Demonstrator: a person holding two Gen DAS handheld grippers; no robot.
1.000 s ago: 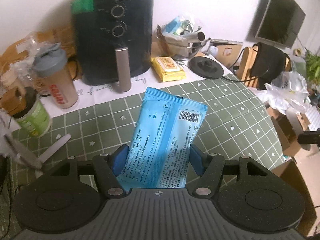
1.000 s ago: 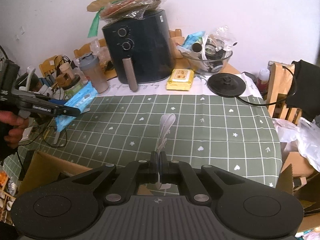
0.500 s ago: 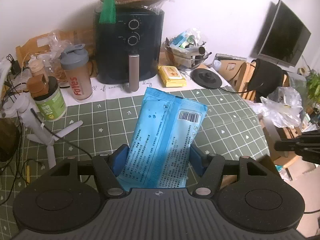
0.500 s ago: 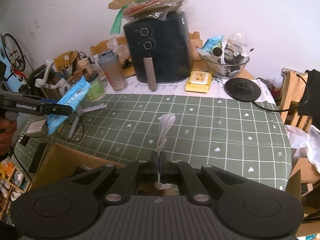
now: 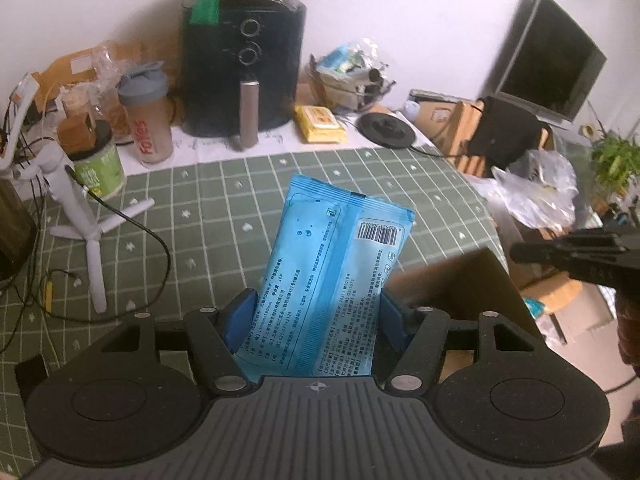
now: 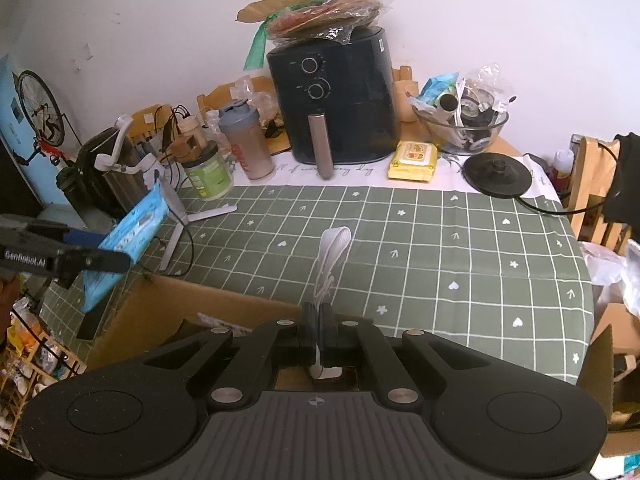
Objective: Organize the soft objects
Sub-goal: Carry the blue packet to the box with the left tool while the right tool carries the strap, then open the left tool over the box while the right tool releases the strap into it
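My left gripper [image 5: 318, 312] is shut on a blue pack of wipes [image 5: 332, 264], which sticks up between its blue pads above the near edge of the green checked table [image 5: 224, 200]. My right gripper [image 6: 319, 320] is shut on a white coiled cable [image 6: 332, 256] that stands up from its fingers. An open cardboard box [image 6: 208, 312] lies below both grippers at the table's front edge; its flap [image 5: 460, 288] shows to the right of the pack. In the right wrist view the left gripper [image 6: 100, 258] and its blue pack [image 6: 136, 232] are at the far left.
At the back of the table stand a black air fryer [image 6: 336, 96], a yellow wipes pack [image 6: 414, 160], a shaker bottle [image 6: 248, 144], a glass bowl of clutter [image 6: 460, 128] and a kettle base [image 6: 498, 174]. A white tripod stand [image 5: 80, 216] with cables is at the left.
Both grippers have drawn back from the table toward its near edge, and the cardboard box has come into view below them. Both grips are unchanged.
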